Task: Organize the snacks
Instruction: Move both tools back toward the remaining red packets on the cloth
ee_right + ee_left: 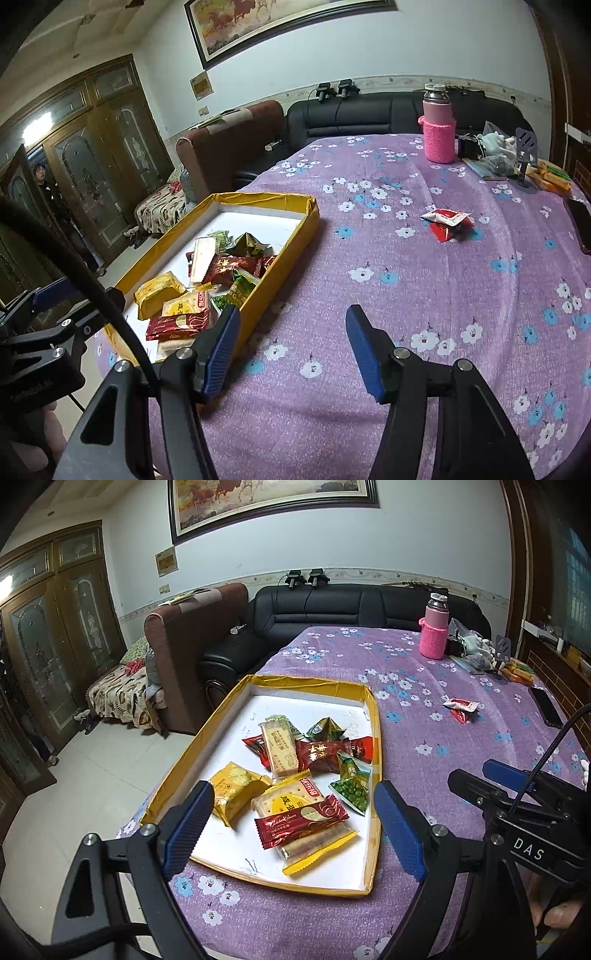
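Note:
A shallow yellow-rimmed tray [376, 716] with a white floor sits on the purple flowered table; it also shows in the right wrist view [284, 264]. It holds several wrapped snacks, among them a red wafer pack [303, 821], a yellow pack [232, 790] and a green pea bag [351, 788]. A red and white snack packet [461, 706] lies alone on the cloth to the right, also in the right wrist view [447, 223]. My left gripper [293, 827] is open and empty above the tray's near end. My right gripper [291, 349] is open and empty over the cloth right of the tray.
A pink bottle [438, 125] stands at the table's far side, with bags, a phone stand [525, 155] and orange packs [554, 177] beside it. A black phone [580, 225] lies at the right edge. A black sofa [332, 609] is behind the table.

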